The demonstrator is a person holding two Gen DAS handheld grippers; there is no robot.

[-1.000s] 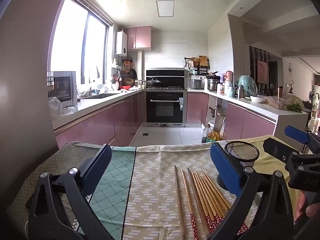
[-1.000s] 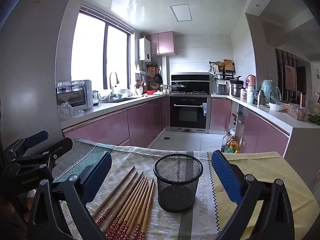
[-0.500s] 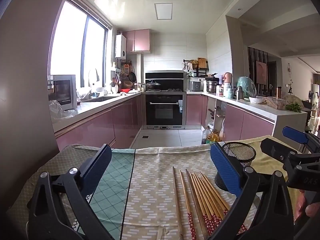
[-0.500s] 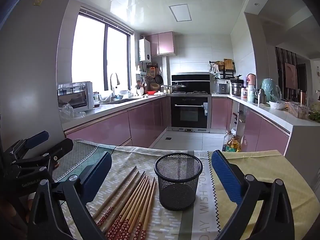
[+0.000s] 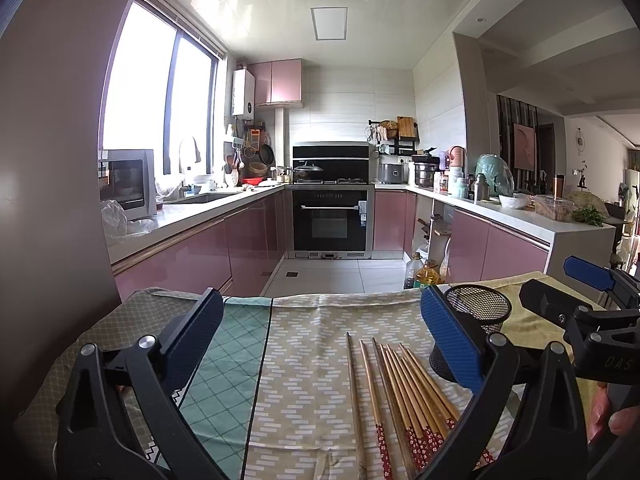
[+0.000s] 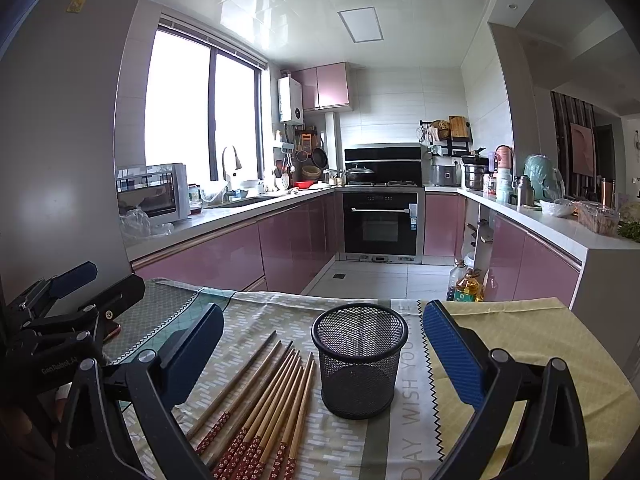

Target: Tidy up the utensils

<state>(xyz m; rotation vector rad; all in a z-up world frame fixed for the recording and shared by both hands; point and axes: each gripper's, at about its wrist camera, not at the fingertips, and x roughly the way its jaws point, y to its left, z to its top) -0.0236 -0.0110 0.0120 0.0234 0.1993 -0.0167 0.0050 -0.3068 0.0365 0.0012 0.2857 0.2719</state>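
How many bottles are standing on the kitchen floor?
2: a dark bottle and a yellow oil bottle, side by side by the right-hand cabinets. The table edge may hide more.

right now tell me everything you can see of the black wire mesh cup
The black wire mesh cup is a round, open-topped holder with a solid rim and see-through mesh walls. It stands upright and empty on the patterned tablecloth, just right of the row of wooden chopsticks, apart from them. Neither gripper touches it.
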